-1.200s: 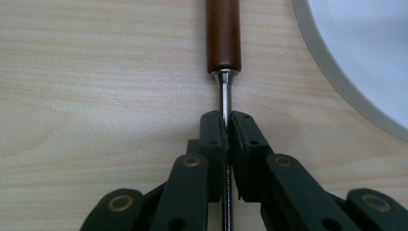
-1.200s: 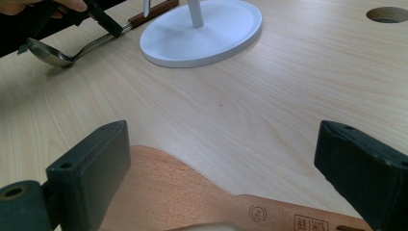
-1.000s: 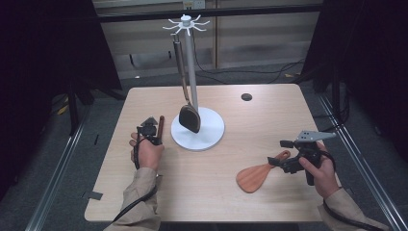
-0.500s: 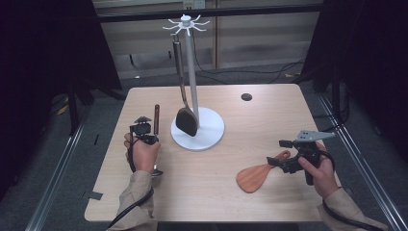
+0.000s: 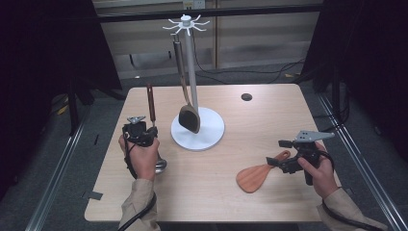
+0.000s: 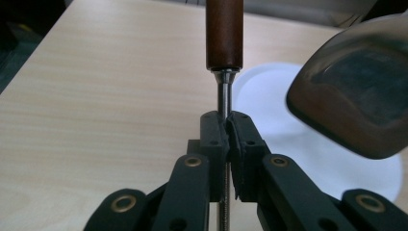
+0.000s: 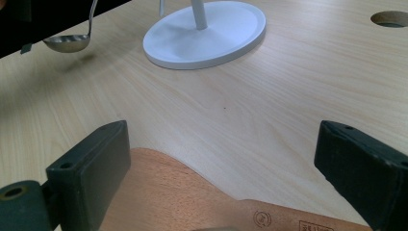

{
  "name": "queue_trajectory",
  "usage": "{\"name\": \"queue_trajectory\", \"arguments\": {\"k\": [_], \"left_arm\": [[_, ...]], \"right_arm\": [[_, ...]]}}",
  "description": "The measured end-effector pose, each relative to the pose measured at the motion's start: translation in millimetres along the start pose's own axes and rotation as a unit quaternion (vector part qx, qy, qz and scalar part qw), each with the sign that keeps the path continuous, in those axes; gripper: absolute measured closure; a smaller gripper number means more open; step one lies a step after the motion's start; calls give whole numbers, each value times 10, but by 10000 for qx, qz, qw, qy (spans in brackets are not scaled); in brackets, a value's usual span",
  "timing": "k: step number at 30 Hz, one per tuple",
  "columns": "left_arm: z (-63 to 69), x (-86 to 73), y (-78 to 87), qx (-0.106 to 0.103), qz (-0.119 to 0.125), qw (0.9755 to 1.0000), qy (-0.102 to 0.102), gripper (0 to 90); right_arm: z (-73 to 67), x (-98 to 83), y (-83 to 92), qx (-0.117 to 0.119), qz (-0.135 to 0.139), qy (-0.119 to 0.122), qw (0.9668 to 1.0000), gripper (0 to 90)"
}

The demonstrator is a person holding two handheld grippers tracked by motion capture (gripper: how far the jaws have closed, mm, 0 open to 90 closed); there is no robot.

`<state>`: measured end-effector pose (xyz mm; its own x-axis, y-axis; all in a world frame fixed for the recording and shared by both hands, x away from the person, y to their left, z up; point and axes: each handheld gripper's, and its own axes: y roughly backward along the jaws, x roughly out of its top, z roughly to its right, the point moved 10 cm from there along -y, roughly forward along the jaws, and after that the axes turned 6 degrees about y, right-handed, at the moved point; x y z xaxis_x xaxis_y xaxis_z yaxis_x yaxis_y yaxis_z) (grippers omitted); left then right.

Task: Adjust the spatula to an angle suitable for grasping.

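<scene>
My left gripper [image 5: 146, 132] is shut on the thin steel shaft of a ladle [image 6: 225, 100], just below its brown wooden handle [image 5: 151, 102], which points up and away. The ladle's steel bowl [image 5: 160, 166] hangs low beside the person's hand and also appears far off in the right gripper view [image 7: 67, 43]. On the right, my right gripper [image 5: 281, 162] stands open around the handle end of a flat wooden paddle [image 5: 254, 177] lying on the table. The paddle [image 7: 178, 192] lies between the wide-apart jaws, and neither pad touches it.
A white utensil stand [image 5: 191, 62] with a round base [image 5: 211, 137] sits mid-table. A dark wooden spatula [image 5: 189, 118] hangs from its top hooks, close to my left gripper [image 6: 225, 126]. A small round hole [image 5: 246, 96] is in the tabletop at the back right.
The left hand has risen and shifted a little with the ladle, whose handle now stands more upright. The right hand and the paddle have stayed put.
</scene>
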<state>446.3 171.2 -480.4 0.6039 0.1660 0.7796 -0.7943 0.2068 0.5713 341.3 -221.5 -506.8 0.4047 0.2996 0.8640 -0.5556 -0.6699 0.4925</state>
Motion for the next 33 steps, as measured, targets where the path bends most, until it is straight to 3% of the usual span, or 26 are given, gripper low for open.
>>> {"name": "queue_trajectory", "arguments": {"k": [5,15,19,25,27,32,33], "left_arm": [[57,75,93,-52,406,9992,27,853],[147,206,249,-155,899,9958,13,853],[193,276,342,-228,1151,9931,33,853],[319,348,440,-371,1393,9895,-94,853],[366,381,477,-421,1535,9872,-129,853],[462,426,544,-528,1645,9848,-181,853],[525,454,588,-643,1738,9824,-222,853]], "right_arm": [[-9,-1,-3,9,-4,-8,10000,50],[-12,-5,-11,10,-8,-11,10000,50],[-20,-9,-21,18,-24,9,10000,50],[-18,-9,-23,20,-16,6,10000,50],[-19,-11,-25,28,-20,7,10000,50],[-19,-11,-24,27,-11,-19,10000,50],[-14,-16,-22,30,-24,5,10000,50]]}}
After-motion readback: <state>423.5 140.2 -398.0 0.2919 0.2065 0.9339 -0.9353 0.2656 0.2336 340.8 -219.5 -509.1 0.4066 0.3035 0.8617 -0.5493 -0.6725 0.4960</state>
